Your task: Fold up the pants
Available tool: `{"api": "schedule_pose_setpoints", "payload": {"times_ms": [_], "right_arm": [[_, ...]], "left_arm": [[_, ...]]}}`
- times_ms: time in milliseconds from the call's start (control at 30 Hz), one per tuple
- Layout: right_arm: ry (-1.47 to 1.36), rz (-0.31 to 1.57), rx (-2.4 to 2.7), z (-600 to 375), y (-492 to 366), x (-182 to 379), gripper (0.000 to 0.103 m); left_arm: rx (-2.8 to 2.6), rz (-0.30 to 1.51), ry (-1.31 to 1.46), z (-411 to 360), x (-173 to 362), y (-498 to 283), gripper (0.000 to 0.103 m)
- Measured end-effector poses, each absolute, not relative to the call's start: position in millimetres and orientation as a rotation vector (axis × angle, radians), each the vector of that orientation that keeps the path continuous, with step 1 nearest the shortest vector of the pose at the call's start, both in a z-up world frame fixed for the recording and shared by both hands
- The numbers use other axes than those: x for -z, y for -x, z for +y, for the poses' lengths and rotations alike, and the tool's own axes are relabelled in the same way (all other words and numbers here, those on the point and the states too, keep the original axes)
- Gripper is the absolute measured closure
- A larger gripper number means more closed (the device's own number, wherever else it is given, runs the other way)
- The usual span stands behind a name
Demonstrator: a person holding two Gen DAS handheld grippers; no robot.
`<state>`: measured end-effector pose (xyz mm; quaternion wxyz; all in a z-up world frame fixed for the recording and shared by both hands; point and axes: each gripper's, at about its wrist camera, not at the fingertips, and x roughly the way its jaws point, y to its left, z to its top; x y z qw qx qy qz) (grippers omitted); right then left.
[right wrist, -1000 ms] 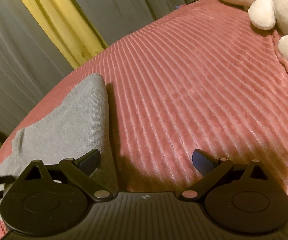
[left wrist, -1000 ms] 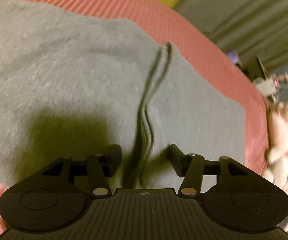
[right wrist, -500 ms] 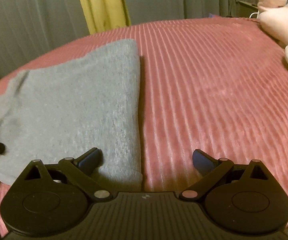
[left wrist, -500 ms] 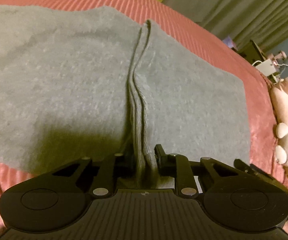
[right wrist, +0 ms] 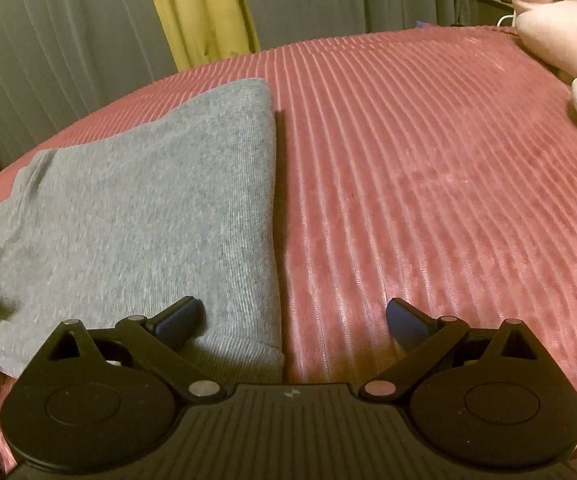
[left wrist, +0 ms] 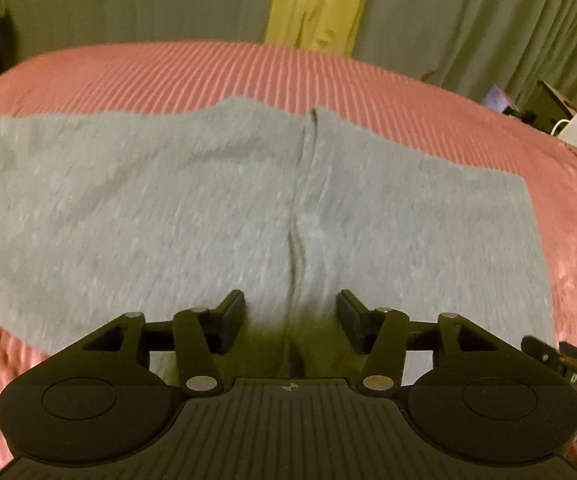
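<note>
The grey pants [left wrist: 208,208] lie flat on the pink ribbed bedspread [left wrist: 168,72], with a centre seam running away from me. My left gripper [left wrist: 290,316] is open and empty just above the near edge of the pants, astride the seam. In the right wrist view the folded grey pants [right wrist: 148,208] lie left of centre, their right edge running straight away. My right gripper [right wrist: 292,316] is open and empty over the near right corner of the pants, its left finger above the cloth and its right finger above the bedspread [right wrist: 428,160].
Grey curtains and a yellow curtain [left wrist: 316,4] hang behind the bed. A pink plush toy [right wrist: 560,40] lies at the far right of the bed. Cluttered small items [left wrist: 568,120] stand beyond the bed's right side.
My left gripper was shut on a bunched ridge of the pants half a second ago; it has opened and let go, and the cloth now lies flat. The right gripper stayed open.
</note>
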<state>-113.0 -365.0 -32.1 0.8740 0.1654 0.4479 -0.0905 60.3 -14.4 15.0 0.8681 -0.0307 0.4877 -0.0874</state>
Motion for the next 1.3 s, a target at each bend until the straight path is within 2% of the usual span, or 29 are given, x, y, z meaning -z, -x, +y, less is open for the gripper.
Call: {"api": "schedule_pose_setpoints", "payload": {"times_ms": [267,400,767,967,1133,1300], "right_arm": [[-0.346,0.935,0.188,-364.7,113.3,32.0,0.004],[-0.346,0.935,0.187,-364.8,113.6,32.0,0.004],[-0.346,0.933,0.186,-364.5,112.8,32.2,0.004],[-0.348,0.932,0.186,-364.6,113.0,32.1,0.004],[-0.348,0.931,0.186,-364.7,112.6,32.0,0.004],[-0.349,0.931,0.186,-364.9,112.2,31.9,0.004]], "left_arm": [[0.183,1.014,-0.075,-46.0,0.3,-70.0,0.039],[0.167,1.033,-0.062,-38.2,10.5,-73.6,0.029],[0.175,1.036,-0.011,-23.9,16.4,-74.8,0.028],[0.088,1.004,0.117,7.2,14.1,-76.2,0.016],[-0.047,0.895,0.190,41.9,-6.6,-71.5,0.018],[-0.108,0.818,0.440,120.4,-17.7,-60.3,0.017]]}}
